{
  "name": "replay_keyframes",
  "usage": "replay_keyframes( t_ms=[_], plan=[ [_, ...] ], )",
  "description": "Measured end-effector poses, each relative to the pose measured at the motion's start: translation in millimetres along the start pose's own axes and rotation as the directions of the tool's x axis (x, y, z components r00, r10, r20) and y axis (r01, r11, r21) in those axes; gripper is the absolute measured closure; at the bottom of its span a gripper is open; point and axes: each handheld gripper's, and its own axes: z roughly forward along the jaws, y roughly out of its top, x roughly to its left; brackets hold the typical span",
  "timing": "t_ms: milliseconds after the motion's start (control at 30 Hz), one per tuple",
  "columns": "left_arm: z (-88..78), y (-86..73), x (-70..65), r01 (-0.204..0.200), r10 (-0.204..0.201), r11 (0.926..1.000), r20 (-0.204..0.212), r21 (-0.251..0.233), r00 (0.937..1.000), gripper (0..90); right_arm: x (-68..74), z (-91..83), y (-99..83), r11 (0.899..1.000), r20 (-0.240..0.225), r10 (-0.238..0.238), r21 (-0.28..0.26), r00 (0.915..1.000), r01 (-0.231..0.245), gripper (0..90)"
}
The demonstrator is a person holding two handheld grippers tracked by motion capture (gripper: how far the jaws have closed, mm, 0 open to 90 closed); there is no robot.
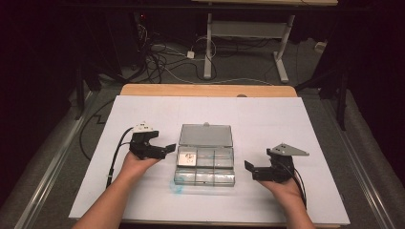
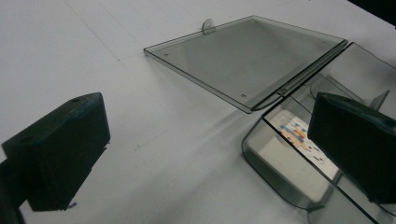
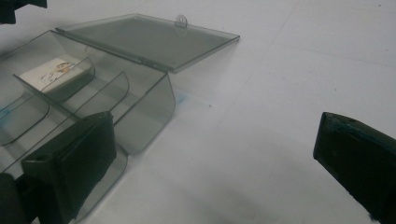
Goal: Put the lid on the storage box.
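A clear plastic compartment box (image 1: 205, 164) lies open in the middle of the white sheet, its lid (image 1: 206, 135) folded flat toward the far side. A small printed card (image 1: 187, 158) rests in the far-left compartment, also visible as the card (image 2: 299, 135) and the card (image 3: 55, 70). My left gripper (image 1: 165, 149) sits open just left of the box, jaws pointing at it, nothing between them. My right gripper (image 1: 252, 169) is open just right of the box, jaws empty. The lid (image 2: 243, 58) and the lid (image 3: 149, 39) show a small tab at the far edge.
The white sheet (image 1: 286, 119) covers a wooden table (image 1: 205, 89). A faint blue smudge (image 1: 177, 187) marks the sheet at the box's near-left corner. Beyond the table are cables on the floor and a desk frame (image 1: 248, 38). Dark surroundings lie on both sides.
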Motion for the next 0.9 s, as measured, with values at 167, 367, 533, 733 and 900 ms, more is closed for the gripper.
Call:
replay_keyframes(
  t_ms=[167,367,533,733,900],
  plan=[
    [6.7,3.8,2.6,0.032,-0.032,0.9995,0.000,0.001,0.9995,0.0,1.1,12.6,16.8,1.000,-0.006,0.006,0.005,1.0000,-0.006,0.0],
    [23.1,7.9,2.6,0.059,-0.060,0.9981,0.029,0.015,0.9978,0.0,5.0,34.8,33.5,1.000,-0.026,0.013,0.021,0.9996,-0.013,0.0],
    [33.5,17.7,3.5,0.066,-0.067,0.9974,0.031,0.027,0.9973,0.0,7.5,57.5,46.4,0.999,-0.032,0.039,0.040,0.9987,-0.037,0.8],
    [46.1,25.7,4.9,0.060,-0.061,0.9967,0.022,0.054,0.9979,0.0,10.3,80.7,56.5,0.995,-0.043,0.060,0.080,0.9973,-0.057,3.4],
    [52.6,26.2,8.6,0.069,-0.072,0.9946,0.030,0.078,0.9970,0.0,7.7,96.3,60.3,0.988,-0.076,0.121,0.109,0.9898,-0.112,6.8]
  ],
)
